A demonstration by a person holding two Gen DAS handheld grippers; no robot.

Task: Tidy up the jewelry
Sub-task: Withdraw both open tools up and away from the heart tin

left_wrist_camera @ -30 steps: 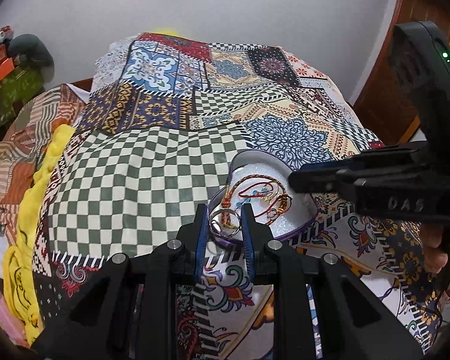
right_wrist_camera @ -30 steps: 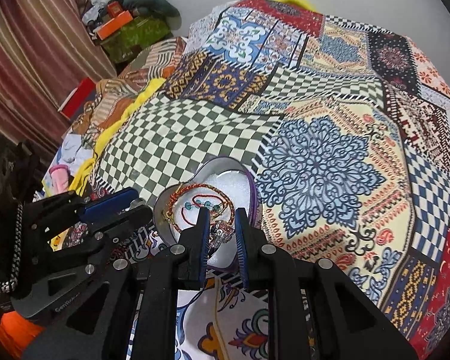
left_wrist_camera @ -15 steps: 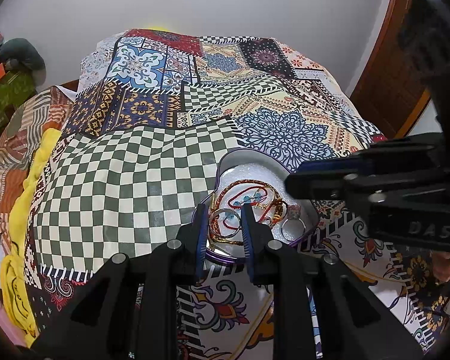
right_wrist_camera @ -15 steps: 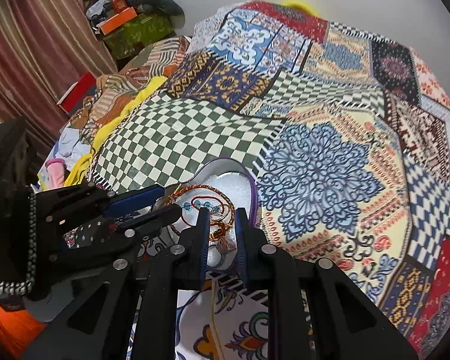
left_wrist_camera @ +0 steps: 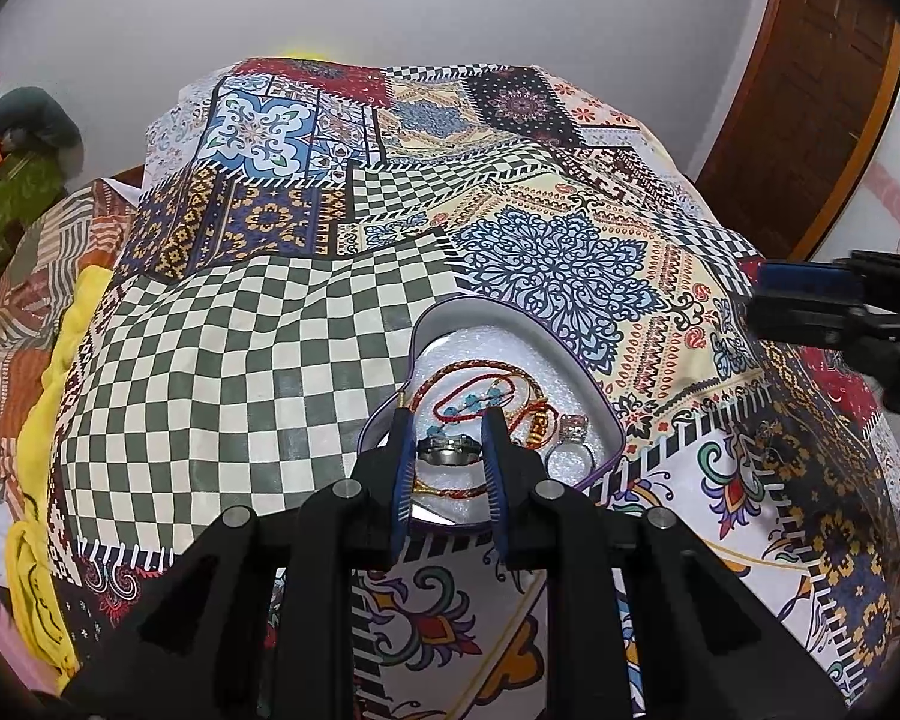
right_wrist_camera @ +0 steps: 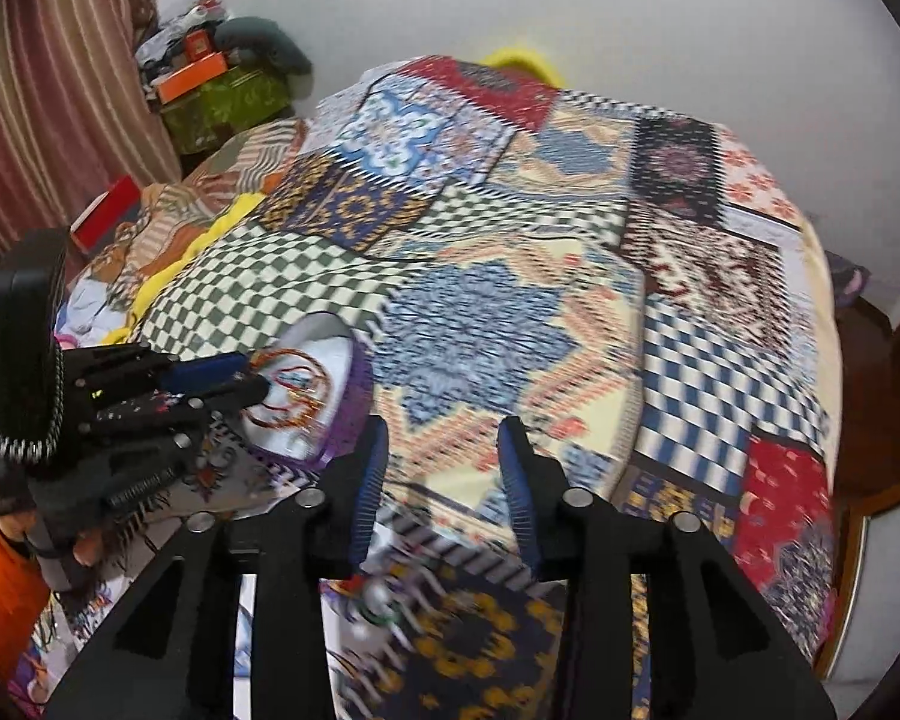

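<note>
Ring [left_wrist_camera: 448, 450] pinched in left gripper [left_wrist_camera: 447, 420] over heart-shaped tray [left_wrist_camera: 570, 348] w/ bracelets [left_wrist_camera: 480, 396] & 2nd ring [left_wrist_camera: 570, 438] – right gripper [right_wrist_camera: 444, 438] just opened, jaws apart, empty, off right of tray

A motion-blurred fisheye view over a bed covered with a patchwork bedspread [right_wrist_camera: 510, 312]. The right gripper [right_wrist_camera: 444, 450] fills the bottom, at six o'clock; its jaws, which have just been opening, stand apart with nothing between them. At nine o'clock the left gripper [right_wrist_camera: 240, 378] reaches into a heart-shaped purple jewelry box [right_wrist_camera: 354, 384] holding red and gold bracelets [right_wrist_camera: 294, 390]. Striped curtains [right_wrist_camera: 60, 120] hang at ten o'clock.
</note>
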